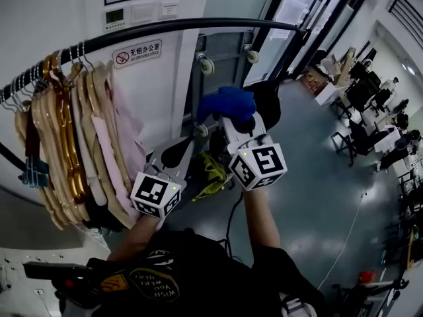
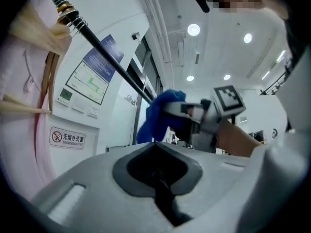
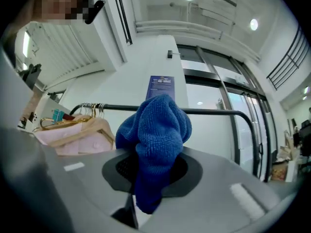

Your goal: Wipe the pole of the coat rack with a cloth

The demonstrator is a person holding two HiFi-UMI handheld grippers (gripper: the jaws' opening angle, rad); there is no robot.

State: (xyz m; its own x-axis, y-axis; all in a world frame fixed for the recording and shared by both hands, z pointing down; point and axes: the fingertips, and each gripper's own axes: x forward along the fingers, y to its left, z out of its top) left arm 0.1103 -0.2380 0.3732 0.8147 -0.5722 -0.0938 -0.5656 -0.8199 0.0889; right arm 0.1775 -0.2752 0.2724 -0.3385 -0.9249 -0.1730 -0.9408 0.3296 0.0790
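The coat rack's black pole runs from the upper left to a bend at the upper right, above both grippers. My right gripper is shut on a blue cloth, which it holds up below the pole's bare right stretch without touching it. In the right gripper view the cloth bulges out of the jaws, with the pole behind it. My left gripper sits lower left of the cloth, shut and holding nothing. In the left gripper view its jaws point up at the pole and the cloth.
Wooden hangers with pink garments crowd the pole's left part. A no-smoking sign hangs on the white wall behind. Glass doors stand at the right end. Desks and seated people fill the far right.
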